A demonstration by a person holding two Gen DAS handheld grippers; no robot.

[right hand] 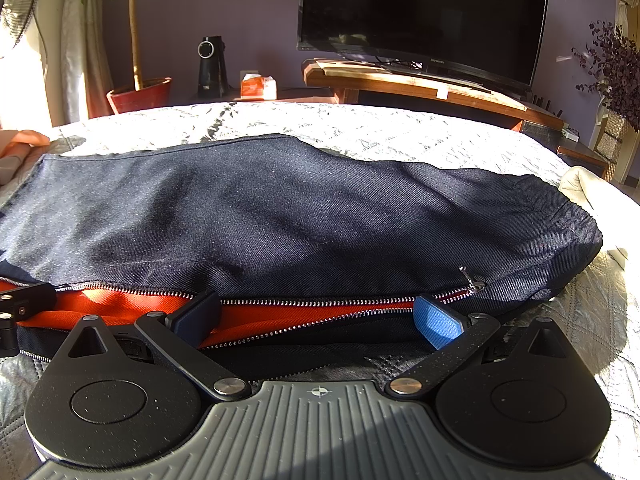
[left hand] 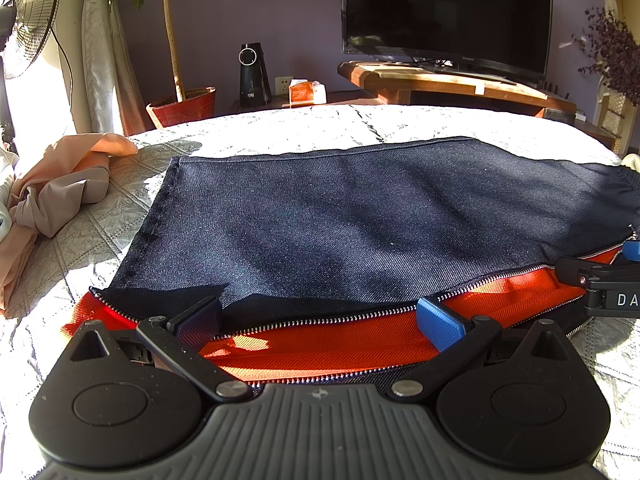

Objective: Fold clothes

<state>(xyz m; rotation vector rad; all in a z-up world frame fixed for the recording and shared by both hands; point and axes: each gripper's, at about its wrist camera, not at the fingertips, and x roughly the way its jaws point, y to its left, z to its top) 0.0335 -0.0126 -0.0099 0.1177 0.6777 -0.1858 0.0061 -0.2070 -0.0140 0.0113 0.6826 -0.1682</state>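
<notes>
A dark navy denim garment [left hand: 340, 216] with orange lining [left hand: 320, 344] and a silver zipper [left hand: 320, 322] lies spread flat on the quilted bed [left hand: 320, 124]. The zipper is undone along the near edge. My left gripper [left hand: 318, 320] stands open over the zipper's left part, nothing between its fingers. My right gripper [right hand: 318, 318] is open too, over the zipper further right, near the zipper pull [right hand: 472, 280]. The garment [right hand: 300, 208] fills most of the right wrist view. Each gripper shows at the edge of the other's view: right gripper [left hand: 600, 280], left gripper [right hand: 20, 304].
A crumpled peach garment [left hand: 60, 188] lies on the bed to the left. A white cloth [right hand: 588, 188] sits at the bed's right edge. Beyond the bed stand a TV [left hand: 444, 12] on a wooden stand, a potted plant [left hand: 184, 108] and a fan [left hand: 28, 20].
</notes>
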